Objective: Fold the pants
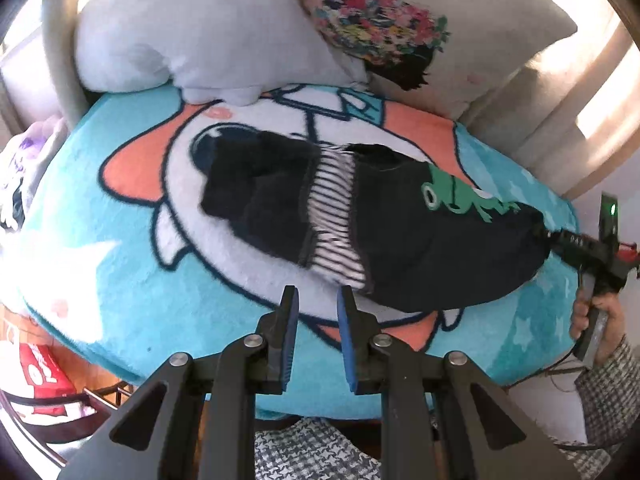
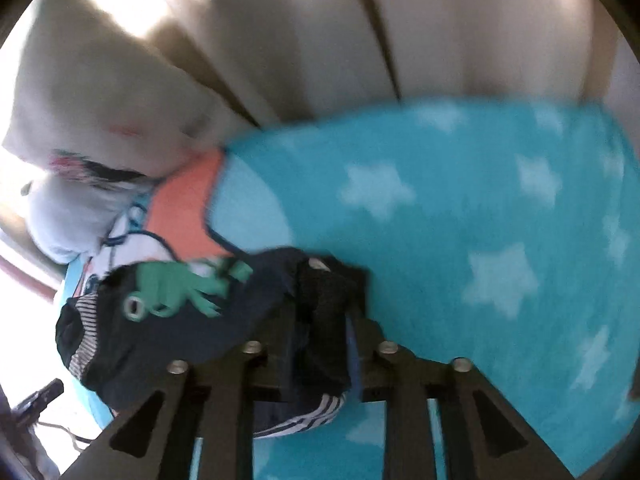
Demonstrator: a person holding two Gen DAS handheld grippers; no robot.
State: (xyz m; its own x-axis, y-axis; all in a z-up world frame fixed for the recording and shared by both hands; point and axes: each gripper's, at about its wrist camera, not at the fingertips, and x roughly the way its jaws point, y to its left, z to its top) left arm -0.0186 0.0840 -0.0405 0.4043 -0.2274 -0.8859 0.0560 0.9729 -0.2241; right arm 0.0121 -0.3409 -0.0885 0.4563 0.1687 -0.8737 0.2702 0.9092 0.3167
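Dark navy pants with a green frog print and a turned-out striped lining lie crumpled across a turquoise cartoon blanket. My left gripper hovers just in front of their near edge, blue pads apart, nothing between them. At the right edge of that view my right gripper has the pants' right end. In the right wrist view the right gripper is shut on a bunch of the dark fabric, and the pants trail off to the left over the blanket. That view is blurred.
A grey plush pillow and a floral cushion lean at the back against beige upholstery. A person's hand and checked sleeve hold the right gripper. A red box sits low on the left.
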